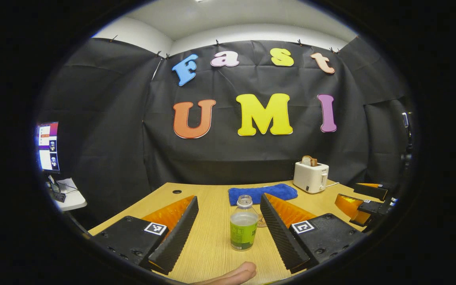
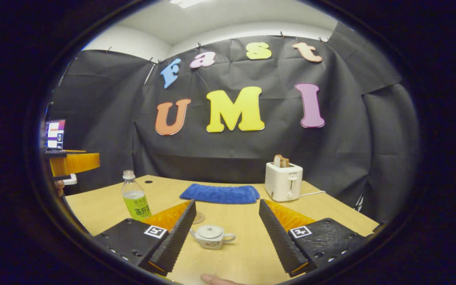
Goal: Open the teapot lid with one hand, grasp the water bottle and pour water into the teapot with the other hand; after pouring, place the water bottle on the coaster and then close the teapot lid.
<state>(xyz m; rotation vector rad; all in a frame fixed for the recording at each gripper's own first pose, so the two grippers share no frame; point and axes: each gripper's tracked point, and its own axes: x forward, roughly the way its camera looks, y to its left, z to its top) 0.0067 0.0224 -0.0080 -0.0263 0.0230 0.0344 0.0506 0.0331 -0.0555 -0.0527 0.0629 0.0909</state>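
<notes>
The left gripper (image 1: 228, 233) faces the upright water bottle (image 1: 243, 229), fingers wide, lined up for a grasp. The right gripper (image 2: 226, 233), fingers wide and empty, frames the teapot (image 2: 211, 236), lid on. Its view also shows the coaster (image 2: 198, 217) on the surface (image 2: 236, 257).

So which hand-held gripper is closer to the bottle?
Left. The left hand-held gripper has the bottle between its open fingers; the right hand-held gripper frames the teapot, with the bottle off to its left.
</notes>
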